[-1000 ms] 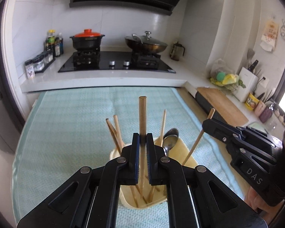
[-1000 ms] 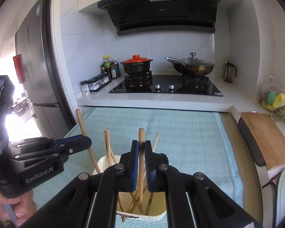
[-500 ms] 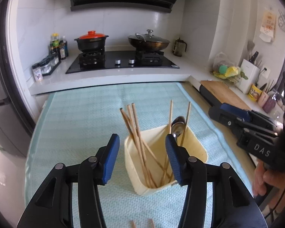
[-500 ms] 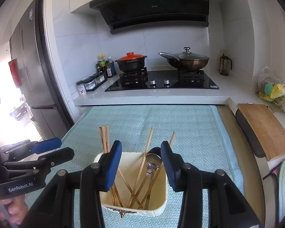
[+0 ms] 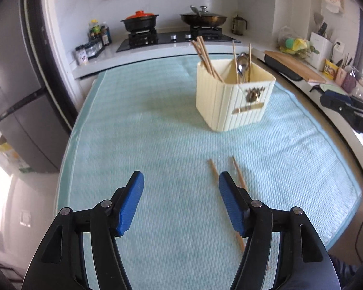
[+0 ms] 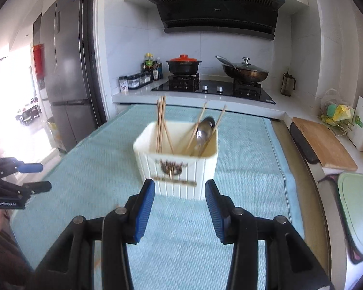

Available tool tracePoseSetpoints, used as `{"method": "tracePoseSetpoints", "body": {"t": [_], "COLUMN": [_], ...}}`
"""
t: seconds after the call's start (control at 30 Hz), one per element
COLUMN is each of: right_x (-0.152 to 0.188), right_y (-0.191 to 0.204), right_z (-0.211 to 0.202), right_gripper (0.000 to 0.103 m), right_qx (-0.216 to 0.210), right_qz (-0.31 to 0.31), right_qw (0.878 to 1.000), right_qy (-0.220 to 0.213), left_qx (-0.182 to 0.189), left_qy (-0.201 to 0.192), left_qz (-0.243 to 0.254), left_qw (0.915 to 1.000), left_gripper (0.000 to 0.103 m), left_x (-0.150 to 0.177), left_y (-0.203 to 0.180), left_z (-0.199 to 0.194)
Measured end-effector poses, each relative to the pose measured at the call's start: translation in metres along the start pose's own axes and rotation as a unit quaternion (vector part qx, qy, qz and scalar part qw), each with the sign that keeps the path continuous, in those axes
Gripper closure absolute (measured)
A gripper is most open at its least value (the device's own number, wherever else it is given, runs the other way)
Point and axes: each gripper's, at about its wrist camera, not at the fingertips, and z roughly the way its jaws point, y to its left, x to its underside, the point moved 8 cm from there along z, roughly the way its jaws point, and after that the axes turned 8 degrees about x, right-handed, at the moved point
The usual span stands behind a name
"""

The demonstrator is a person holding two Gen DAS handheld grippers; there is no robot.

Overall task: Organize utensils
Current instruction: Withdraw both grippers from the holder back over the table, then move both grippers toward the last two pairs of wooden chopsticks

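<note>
1. Lying flat on the teal mat (image 5: 157, 133), two loose chopsticks (image 5: 214, 172) sit on the near side of the cream utensil holder (image 5: 234, 99), long axes running toward it.
2. They rest just beside the left tool (image 5: 179, 201), partly under its right finger; it is spread and empty, the nearer one.
3. The right tool (image 6: 180, 209), also spread and empty, faces the holder.
</note>
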Motion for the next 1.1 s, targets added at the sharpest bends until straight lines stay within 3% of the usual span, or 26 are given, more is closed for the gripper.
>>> {"method": "tracePoseSetpoints", "body": {"t": [0.07, 0.17, 0.3, 0.43, 0.67, 0.73, 0.8, 0.83, 0.9, 0.97, 1.1], "right_x": [0.039, 0.093, 0.137, 0.149, 0.139, 0.134, 0.128, 0.126, 0.124, 0.124, 0.125], "right_y": [0.003, 0.015, 0.027, 0.015, 0.003, 0.005, 0.004, 0.003, 0.000, -0.001, 0.000], "right_z": [-0.004, -0.006, 0.008, 0.036, 0.083, 0.094, 0.106, 0.110, 0.118, 0.124, 0.126], "right_gripper": [0.059, 0.059, 0.059, 0.059, 0.059, 0.052, 0.034, 0.031, 0.011, 0.000, 0.000], "right_qx": [0.017, 0.006, 0.003, 0.018, -0.010, -0.023, -0.025, -0.028, -0.029, -0.025, -0.025], "right_qz": [-0.005, 0.004, 0.001, 0.000, -0.039, -0.049, -0.059, -0.057, -0.051, -0.051, -0.058], "right_qw": [1.000, 0.999, 0.996, 0.993, 0.989, 0.989, 0.988, 0.988, 0.987, 0.986, 0.986], "right_qy": [0.013, 0.051, 0.091, 0.121, 0.139, 0.141, 0.139, 0.138, 0.148, 0.156, 0.156], "left_qx": [0.001, 0.024, 0.040, 0.040, 0.021, 0.009, -0.002, -0.006, -0.014, -0.019, -0.032], "left_qy": [-0.002, 0.007, 0.016, 0.022, 0.022, 0.023, 0.029, 0.031, 0.037, 0.039, 0.042], "left_qz": [-0.022, -0.052, -0.076, -0.073, -0.088, -0.091, -0.095, -0.097, -0.099, -0.101, -0.103], "left_qw": [0.9997, 0.9983, 0.9962, 0.9963, 0.9957, 0.9955, 0.9950, 0.9948, 0.9943, 0.9940, 0.9933], "left_gripper": [0.035, 0.035, 0.035, 0.034, 0.035, 0.035, 0.035, 0.035, 0.034, 0.034, 0.035], "left_x": [0.032, 0.069, 0.089, 0.088, 0.083, 0.079, 0.075, 0.072, 0.066, 0.059, 0.046], "left_y": [-0.004, -0.018, -0.029, -0.035, -0.023, -0.018, -0.016, -0.015, -0.016, -0.018, -0.020], "left_z": [0.001, 0.013, 0.032, 0.040, 0.040, 0.039, 0.041, 0.042, 0.045, 0.049, 0.047]}}
